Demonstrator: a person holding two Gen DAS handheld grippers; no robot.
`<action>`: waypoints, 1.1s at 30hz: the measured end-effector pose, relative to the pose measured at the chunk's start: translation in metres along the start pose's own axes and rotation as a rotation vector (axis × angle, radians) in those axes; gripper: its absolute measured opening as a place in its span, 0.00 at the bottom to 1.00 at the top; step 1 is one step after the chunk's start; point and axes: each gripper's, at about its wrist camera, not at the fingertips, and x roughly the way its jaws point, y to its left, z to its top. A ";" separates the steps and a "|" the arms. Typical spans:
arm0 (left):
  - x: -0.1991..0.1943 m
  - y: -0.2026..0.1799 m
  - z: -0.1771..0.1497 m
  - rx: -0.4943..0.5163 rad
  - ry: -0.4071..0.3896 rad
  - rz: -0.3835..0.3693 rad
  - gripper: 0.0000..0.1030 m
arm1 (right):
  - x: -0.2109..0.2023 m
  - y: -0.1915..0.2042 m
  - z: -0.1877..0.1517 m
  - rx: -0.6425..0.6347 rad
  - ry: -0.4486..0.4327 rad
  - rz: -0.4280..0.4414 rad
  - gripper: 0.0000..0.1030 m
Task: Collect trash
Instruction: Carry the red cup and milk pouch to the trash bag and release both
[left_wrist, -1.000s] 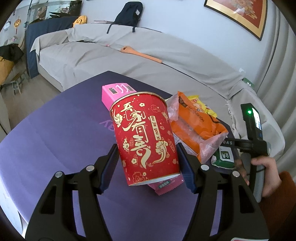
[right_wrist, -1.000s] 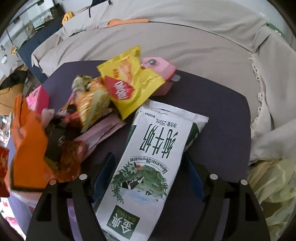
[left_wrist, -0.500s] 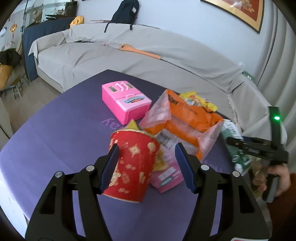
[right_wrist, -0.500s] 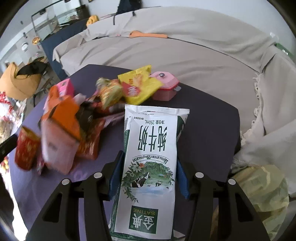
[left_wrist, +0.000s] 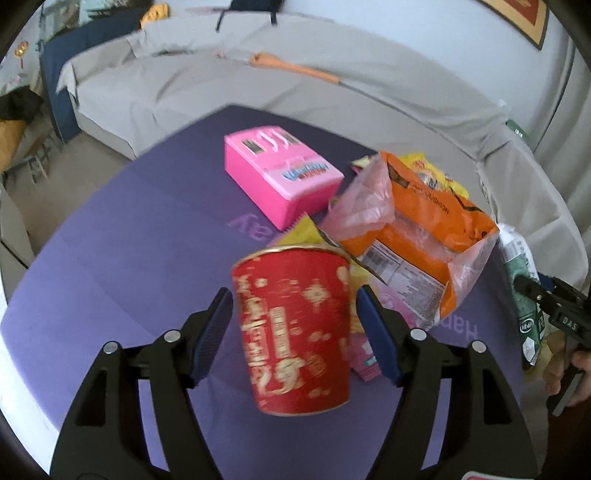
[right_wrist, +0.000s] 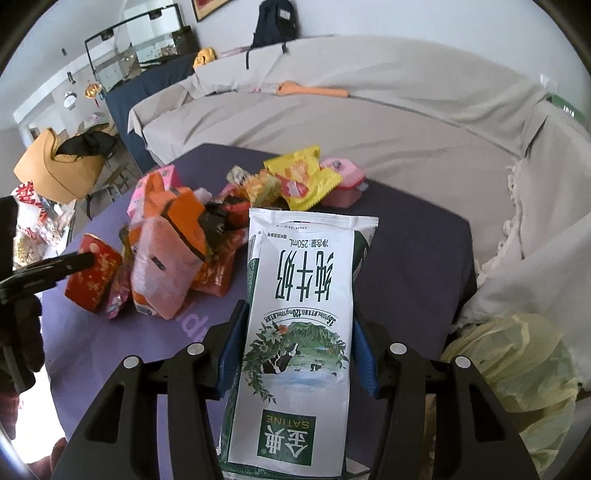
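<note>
While the left gripper (left_wrist: 293, 321) fingers are opening, a blurred red cup (left_wrist: 293, 332) is seen unpressed between them over the purple surface (left_wrist: 129, 240). A milk pouch (right_wrist: 299, 325) is clamped by the right gripper (right_wrist: 297, 347), above the surface.

Table left (left_wrist: 110, 229) free (wrapper pile (left_wrist: 417, 236) blocks right).

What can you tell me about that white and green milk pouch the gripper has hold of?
The milk pouch is a flat, soft-looking white pack with green sides, large dark Chinese characters, a printed scene of a cow among leaves, and a green square logo reading SATINE. Its sealed top edge points away from the camera, toward the snack wrappers on the purple table. The right gripper clamps it between its blue fingers, one on each side edge. The left wrist view shows the pouch at the table's edge.
</note>
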 end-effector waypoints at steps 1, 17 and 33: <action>0.001 -0.002 0.001 0.000 0.003 0.004 0.58 | -0.004 0.002 0.000 -0.007 -0.013 -0.002 0.48; -0.128 -0.128 0.013 0.162 -0.318 -0.252 0.51 | -0.152 -0.015 -0.011 -0.065 -0.414 -0.133 0.48; -0.037 -0.350 -0.015 0.366 -0.164 -0.629 0.56 | -0.252 -0.158 -0.080 0.141 -0.535 -0.456 0.48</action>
